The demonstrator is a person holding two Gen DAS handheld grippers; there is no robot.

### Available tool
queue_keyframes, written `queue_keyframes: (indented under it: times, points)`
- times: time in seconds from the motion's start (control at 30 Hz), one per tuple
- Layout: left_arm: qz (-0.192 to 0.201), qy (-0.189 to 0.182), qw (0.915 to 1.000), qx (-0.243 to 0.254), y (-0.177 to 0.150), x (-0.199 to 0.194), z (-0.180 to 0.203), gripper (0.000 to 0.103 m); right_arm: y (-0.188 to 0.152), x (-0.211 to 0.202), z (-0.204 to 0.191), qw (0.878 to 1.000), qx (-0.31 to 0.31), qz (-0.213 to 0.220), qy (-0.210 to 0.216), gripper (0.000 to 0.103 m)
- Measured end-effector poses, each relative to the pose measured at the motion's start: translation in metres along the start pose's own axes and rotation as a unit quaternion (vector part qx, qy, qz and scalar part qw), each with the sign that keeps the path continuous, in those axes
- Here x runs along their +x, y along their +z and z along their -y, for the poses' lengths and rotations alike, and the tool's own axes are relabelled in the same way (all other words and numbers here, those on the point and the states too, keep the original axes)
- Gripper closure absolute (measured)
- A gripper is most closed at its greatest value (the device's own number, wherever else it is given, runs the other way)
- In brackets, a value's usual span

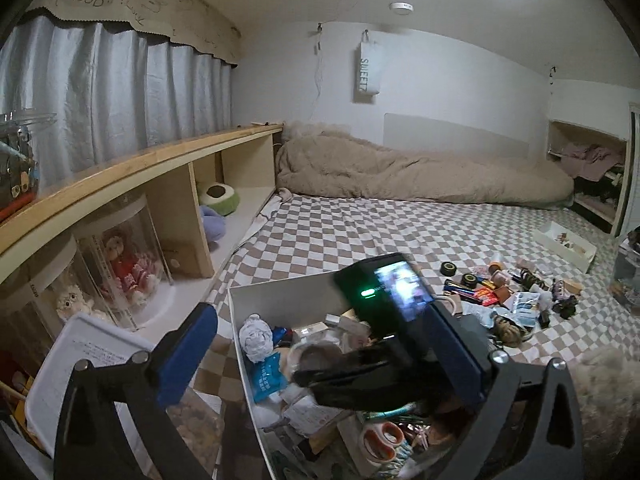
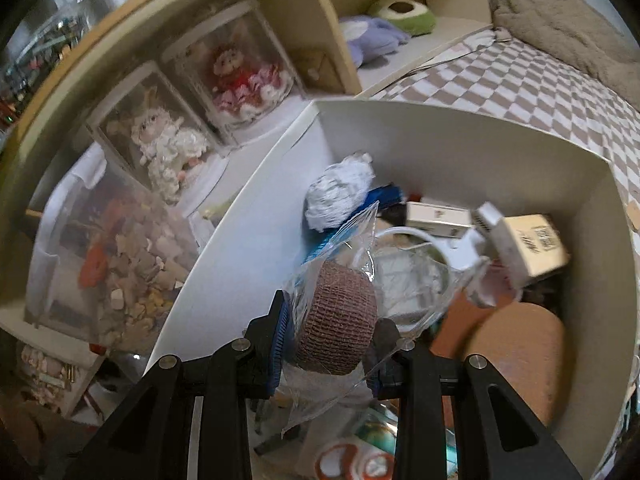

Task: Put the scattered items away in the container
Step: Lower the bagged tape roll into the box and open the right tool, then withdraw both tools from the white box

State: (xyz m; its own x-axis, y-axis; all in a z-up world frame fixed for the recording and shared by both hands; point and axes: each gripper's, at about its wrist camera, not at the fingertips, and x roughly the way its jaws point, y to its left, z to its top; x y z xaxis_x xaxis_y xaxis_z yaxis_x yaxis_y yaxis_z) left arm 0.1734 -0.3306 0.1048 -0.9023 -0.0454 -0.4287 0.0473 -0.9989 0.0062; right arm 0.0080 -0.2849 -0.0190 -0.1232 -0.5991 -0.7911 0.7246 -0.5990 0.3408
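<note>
A white open box (image 1: 280, 292) stands on the checkered bed, filled with several small items. It also shows in the right wrist view (image 2: 460, 136). My right gripper (image 2: 328, 344) is shut on a brown bandage roll in a clear plastic bag (image 2: 338, 320), held over the box's inside. From the left wrist view the right gripper's black body with a lit phone (image 1: 396, 284) hangs over the box. My left gripper (image 1: 320, 344) is open and empty, its blue fingers (image 1: 188, 352) spread on either side of the box. Scattered items (image 1: 508, 288) lie on the bed to the right.
A wooden shelf unit (image 1: 160, 168) with dolls in clear cases runs along the left. A beige duvet (image 1: 400, 168) lies at the far end of the bed. A white tray (image 1: 564, 244) sits at the right. A clear bin of small pieces (image 2: 120, 256) stands beside the box.
</note>
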Motion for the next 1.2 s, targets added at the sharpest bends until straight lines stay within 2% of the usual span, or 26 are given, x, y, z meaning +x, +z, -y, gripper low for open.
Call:
queue_keyframes:
  times: [0.2,0.3,0.33,0.37,0.4,0.43,0.53,0.77,0.97,1.03,1.2]
  points:
    - [0.0,-0.007,1.0,0.002,0.001,-0.004,0.001,0.0,0.005,0.015,-0.012,0.999,-0.018,-0.025,-0.008,0.07]
    - [0.002,-0.01,1.0,0.001,0.001,-0.005,0.002,0.0,0.004,0.022,-0.015,0.998,-0.03,-0.047,0.006,0.069]
    - [0.002,-0.011,0.9999,0.001,0.002,-0.005,0.003,0.0,0.003,0.023,-0.016,0.998,-0.032,-0.048,0.006,0.052]
    - [0.002,-0.012,0.9999,0.001,0.001,-0.006,0.004,0.0,0.002,0.02,-0.017,0.999,-0.032,-0.043,-0.001,0.022]
    - [0.002,-0.013,0.9999,0.0,0.001,-0.006,0.004,0.0,0.002,0.017,-0.017,0.999,-0.033,-0.034,-0.004,0.01]
    - [0.002,-0.013,0.9999,0.001,0.001,-0.007,0.006,0.0,0.002,0.01,-0.018,0.999,-0.034,-0.018,-0.001,0.004]
    - [0.0,-0.014,0.9999,0.003,0.002,-0.007,0.008,0.0,0.002,-0.003,-0.018,0.999,-0.037,0.002,0.0,0.004]
    - [0.002,-0.016,0.9999,0.007,0.004,-0.013,0.017,0.0,-0.005,-0.018,-0.011,0.999,-0.013,0.005,0.029,0.004]
    - [0.002,-0.016,0.9999,0.003,0.004,-0.016,0.018,0.0,-0.004,-0.022,0.002,0.991,0.057,-0.002,0.124,0.004]
    - [0.0,-0.014,0.9999,0.002,0.003,-0.016,0.017,0.0,-0.003,-0.021,0.002,0.99,0.068,-0.006,0.122,0.004]
    - [-0.006,-0.009,0.9999,0.004,0.0,-0.015,0.014,0.0,-0.002,-0.017,0.013,0.992,0.1,-0.006,0.079,0.004]
